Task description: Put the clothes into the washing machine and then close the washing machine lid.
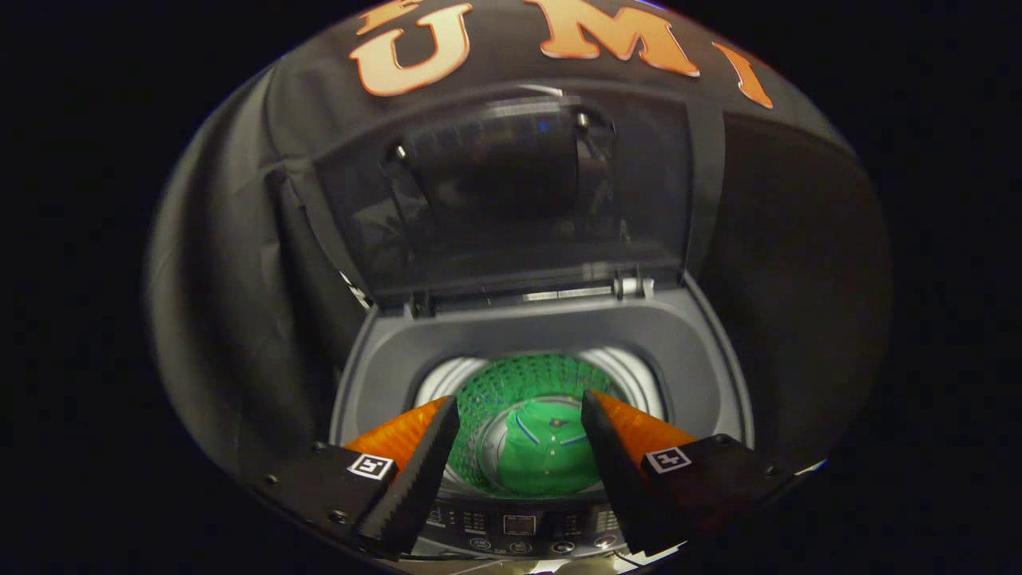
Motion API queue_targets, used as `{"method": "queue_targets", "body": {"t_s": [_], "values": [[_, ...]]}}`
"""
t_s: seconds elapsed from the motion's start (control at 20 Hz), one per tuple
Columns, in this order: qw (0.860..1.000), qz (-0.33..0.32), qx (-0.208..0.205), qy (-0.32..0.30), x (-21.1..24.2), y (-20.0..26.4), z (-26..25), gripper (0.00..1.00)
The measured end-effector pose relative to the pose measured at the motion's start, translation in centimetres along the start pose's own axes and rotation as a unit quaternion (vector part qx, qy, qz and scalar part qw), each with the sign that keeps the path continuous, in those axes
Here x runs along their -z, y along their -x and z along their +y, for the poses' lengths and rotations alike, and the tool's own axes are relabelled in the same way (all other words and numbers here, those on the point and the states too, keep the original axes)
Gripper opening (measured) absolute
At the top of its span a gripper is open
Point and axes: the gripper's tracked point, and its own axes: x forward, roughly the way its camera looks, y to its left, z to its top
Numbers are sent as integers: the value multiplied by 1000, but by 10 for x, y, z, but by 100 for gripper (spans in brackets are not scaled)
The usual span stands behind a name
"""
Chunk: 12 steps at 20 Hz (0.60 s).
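Note:
A top-loading washing machine (679, 335) stands just ahead of me with its dark see-through lid (511, 192) raised upright at the back. Down in the drum (479, 399) lies a green shirt (547, 455) with a collar and a light stripe. My gripper (519, 415) hovers above the drum's mouth, open, with nothing between its fingers. The shirt sits well below the two fingertips, seen through the gap between them.
The machine's control panel (519, 527) with buttons runs along its front edge, just under my fingers. Black cloth walls close in behind and on both sides of the machine.

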Motion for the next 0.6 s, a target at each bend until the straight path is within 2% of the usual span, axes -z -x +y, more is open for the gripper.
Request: {"method": "queue_targets", "body": {"t_s": [0.15, 0.35, 0.6], "values": [[997, -68, -9, 22, -61, 34, 1, 99], [986, -160, -20, 43, -146, 72, 15, 98], [979, -201, -36, 25, -232, 88, 14, 98]]}}
